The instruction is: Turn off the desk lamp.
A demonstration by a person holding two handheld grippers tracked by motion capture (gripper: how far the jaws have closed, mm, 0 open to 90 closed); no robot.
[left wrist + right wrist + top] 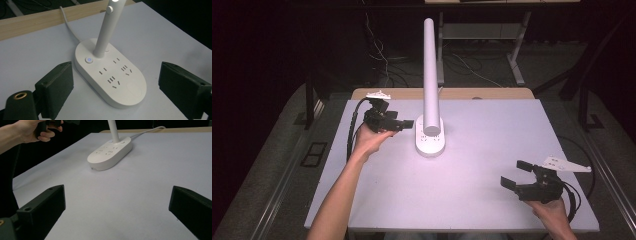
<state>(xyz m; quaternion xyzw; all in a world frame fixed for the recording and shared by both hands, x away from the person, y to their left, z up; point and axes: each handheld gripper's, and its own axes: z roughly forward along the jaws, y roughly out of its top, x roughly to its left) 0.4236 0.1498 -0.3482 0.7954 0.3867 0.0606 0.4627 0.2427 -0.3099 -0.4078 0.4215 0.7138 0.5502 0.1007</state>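
Note:
A white desk lamp stands mid-table on an oval base with several sockets; its stem rises straight up. On the base a round button glows beside the stem. My left gripper hovers just left of the base and points at it. In the left gripper view that gripper is open, its jaws wide apart with the base ahead of them and nothing held. My right gripper is open and empty near the front right, aimed across the table toward the base.
The lamp's white cable runs off the back of the white table over a wooden strip. The hand with the left gripper appears at the upper left of the right gripper view. Dark floor with cables lies beyond.

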